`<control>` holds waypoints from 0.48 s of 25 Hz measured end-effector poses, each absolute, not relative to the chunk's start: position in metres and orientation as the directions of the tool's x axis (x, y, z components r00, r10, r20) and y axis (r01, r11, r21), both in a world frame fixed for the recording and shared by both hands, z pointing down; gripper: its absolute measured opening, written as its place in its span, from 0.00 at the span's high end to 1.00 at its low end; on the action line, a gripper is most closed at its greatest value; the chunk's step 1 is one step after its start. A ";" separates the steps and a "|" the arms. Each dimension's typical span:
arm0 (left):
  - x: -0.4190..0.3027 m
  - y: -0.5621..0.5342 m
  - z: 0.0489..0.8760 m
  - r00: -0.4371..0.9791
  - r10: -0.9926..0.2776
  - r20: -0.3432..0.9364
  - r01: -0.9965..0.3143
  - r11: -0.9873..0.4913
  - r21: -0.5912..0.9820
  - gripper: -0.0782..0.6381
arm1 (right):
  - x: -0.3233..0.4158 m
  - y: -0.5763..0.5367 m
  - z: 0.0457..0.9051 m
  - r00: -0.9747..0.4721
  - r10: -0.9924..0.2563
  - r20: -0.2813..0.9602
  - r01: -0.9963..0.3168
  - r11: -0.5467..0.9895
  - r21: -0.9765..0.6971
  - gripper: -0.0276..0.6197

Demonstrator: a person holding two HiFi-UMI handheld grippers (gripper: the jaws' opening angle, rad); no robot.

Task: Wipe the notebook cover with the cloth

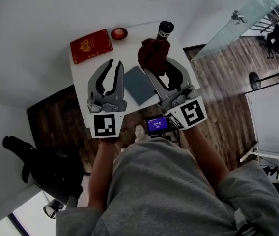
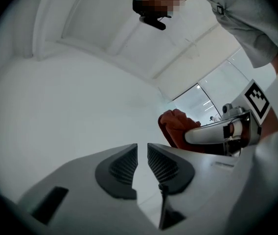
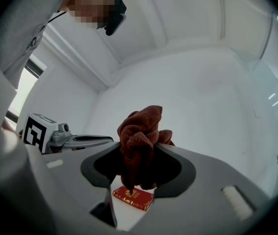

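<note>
task's thing: the blue-grey notebook [image 1: 138, 85] lies flat on the white surface [image 1: 129, 53], near its near edge, in the gap between the two grippers.
notebook's long axis: it runs near to far, with the far end leaning a little left.
cloth: the dark red cloth [image 1: 153, 55] sits bunched at the right gripper's tip. it is up off the surface and apart from the notebook, showing just far and right of the cover.
right gripper [image 3: 139, 155]: its fingers are clamped on the cloth, which bulges out above them and hangs down between them.
left gripper [image 1: 116, 65]: its fingers [image 2: 124, 168] stand narrow with a slim gap, and nothing is between them. it sits just left of the notebook.
nearer hand: the two look about equally near, but only the right one carries the cloth.
deciding relation: the cover lies below the cloth, slightly near and left of it, so the cloth probably has to come down and toward the near-left to meet it.
other things: a red book [image 1: 91, 45] with a gold emblem lies at the far left of the surface, and a dark bottle [image 1: 165, 29] stands at the far right. both are well clear of the notebook.
</note>
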State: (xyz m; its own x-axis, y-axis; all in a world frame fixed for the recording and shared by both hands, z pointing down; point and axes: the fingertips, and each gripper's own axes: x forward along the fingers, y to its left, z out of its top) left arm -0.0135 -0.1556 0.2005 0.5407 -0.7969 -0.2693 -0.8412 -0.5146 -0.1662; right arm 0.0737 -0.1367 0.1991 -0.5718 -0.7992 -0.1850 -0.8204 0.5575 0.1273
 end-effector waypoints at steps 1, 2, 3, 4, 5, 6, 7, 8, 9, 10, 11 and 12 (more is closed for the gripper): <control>-0.014 -0.150 0.203 0.545 -0.794 -0.269 -0.838 -0.520 -0.163 0.82 | 0.073 -0.131 0.203 -0.571 -0.801 -0.178 -0.821 0.558 0.121 0.66; -0.014 -0.146 0.207 0.556 -0.788 -0.263 -0.831 -0.530 -0.169 0.82 | 0.072 -0.127 0.208 -0.569 -0.805 -0.168 -0.823 0.557 0.114 0.66; -0.012 -0.141 0.211 0.572 -0.781 -0.251 -0.820 -0.541 -0.184 0.82 | 0.072 -0.125 0.214 -0.565 -0.810 -0.155 -0.825 0.555 0.107 0.66; -0.011 -0.137 0.216 0.590 -0.774 -0.231 -0.807 -0.551 -0.214 0.82 | 0.073 -0.122 0.221 -0.560 -0.817 -0.140 -0.828 0.550 0.104 0.66; -0.010 -0.133 0.221 0.604 -0.769 -0.211 -0.794 -0.556 -0.245 0.82 | 0.073 -0.121 0.230 -0.553 -0.824 -0.123 -0.833 0.544 0.103 0.66; -0.010 -0.130 0.225 0.609 -0.767 -0.202 -0.789 -0.558 -0.259 0.82 | 0.074 -0.119 0.238 -0.546 -0.831 -0.106 -0.837 0.538 0.101 0.66; -0.011 -0.127 0.228 0.606 -0.769 -0.203 -0.791 -0.556 -0.253 0.82 | 0.073 -0.117 0.244 -0.541 -0.836 -0.092 -0.841 0.533 0.098 0.66; -0.013 -0.126 0.229 0.599 -0.772 -0.210 -0.797 -0.553 -0.242 0.83 | 0.073 -0.114 0.249 -0.537 -0.840 -0.080 -0.843 0.530 0.098 0.66; -0.015 -0.125 0.230 0.592 -0.775 -0.221 -0.804 -0.549 -0.227 0.84 | 0.072 -0.112 0.252 -0.535 -0.842 -0.072 -0.844 0.527 0.103 0.66; -0.017 -0.123 0.231 0.583 -0.779 -0.232 -0.811 -0.546 -0.209 0.85 | 0.072 -0.109 0.255 -0.532 -0.844 -0.065 -0.845 0.524 0.108 0.66; -0.019 -0.121 0.232 0.578 -0.781 -0.237 -0.815 -0.543 -0.199 0.86 | 0.072 -0.105 0.256 -0.527 -0.848 -0.059 -0.847 0.519 0.110 0.66; -0.020 -0.118 0.234 0.576 -0.783 -0.235 -0.817 -0.542 -0.196 0.88 | 0.072 -0.101 0.256 -0.522 -0.851 -0.055 -0.851 0.515 0.107 0.66</control>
State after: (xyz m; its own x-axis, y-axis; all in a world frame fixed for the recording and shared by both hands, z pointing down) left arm -0.0201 -0.1177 0.2337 0.5760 -0.7828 -0.2354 -0.8170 -0.5422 -0.1963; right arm 0.0723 -0.1014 0.2565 -0.5218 -0.8513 -0.0547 -0.8507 0.5146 0.1071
